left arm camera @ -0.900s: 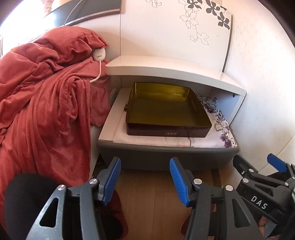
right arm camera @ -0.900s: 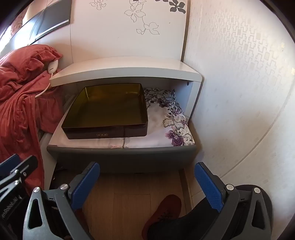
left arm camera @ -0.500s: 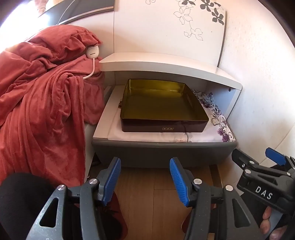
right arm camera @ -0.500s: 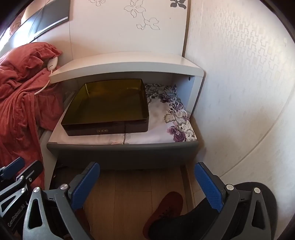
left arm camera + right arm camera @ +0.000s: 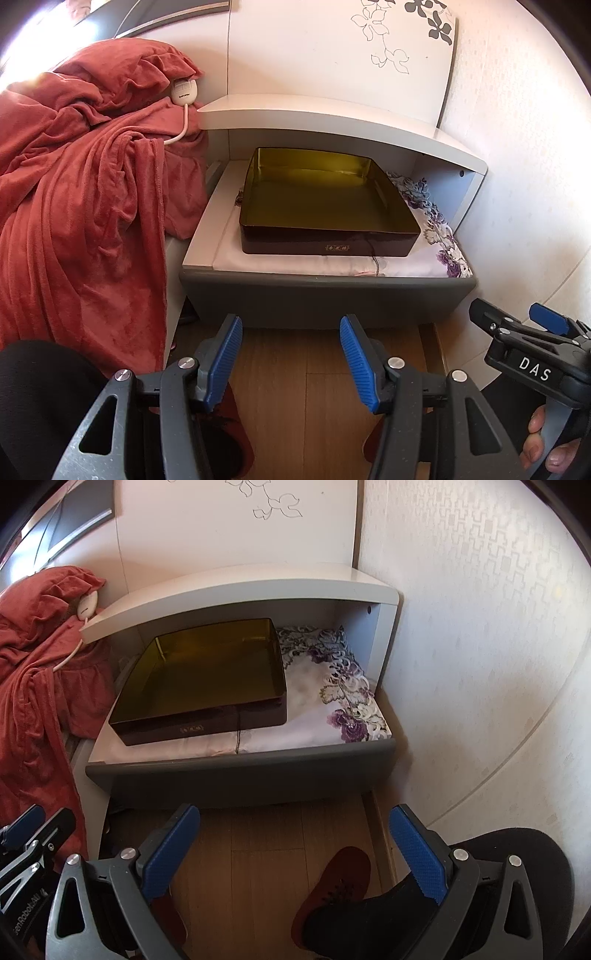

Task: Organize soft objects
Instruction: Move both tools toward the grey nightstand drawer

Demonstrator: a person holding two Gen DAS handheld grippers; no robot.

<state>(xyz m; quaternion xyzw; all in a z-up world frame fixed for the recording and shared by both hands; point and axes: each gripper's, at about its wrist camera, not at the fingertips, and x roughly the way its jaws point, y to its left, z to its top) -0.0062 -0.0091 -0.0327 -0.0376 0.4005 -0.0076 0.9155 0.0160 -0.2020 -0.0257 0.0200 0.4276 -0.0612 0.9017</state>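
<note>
Both views have edged closer to the 1 brown-gold metal tray point(image 5: 325, 199) at 12 o'clock on the floral cloth point(image 5: 343, 698); 1 red velvet blanket point(image 5: 81, 206) at 9 o'clock. Left gripper point(image 5: 291, 354) and right gripper point(image 5: 295, 845) gape wide, apparently holding nothing.

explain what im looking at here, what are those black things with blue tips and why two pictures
No robot here: a person holds a hand tool in each hand, each ending in two blue-padded tongs with a camera looking along them. One picture comes from the left tongs, the other from the right tongs. The right tool also shows at the edge of the left view.

Both tongs are open and hold nothing, above a wooden floor.

Ahead is a bedside shelf. In it a flowered cloth lies under an empty gold tin tray. To the left a red blanket hangs off the bed, with a white corded controller on it.
</note>
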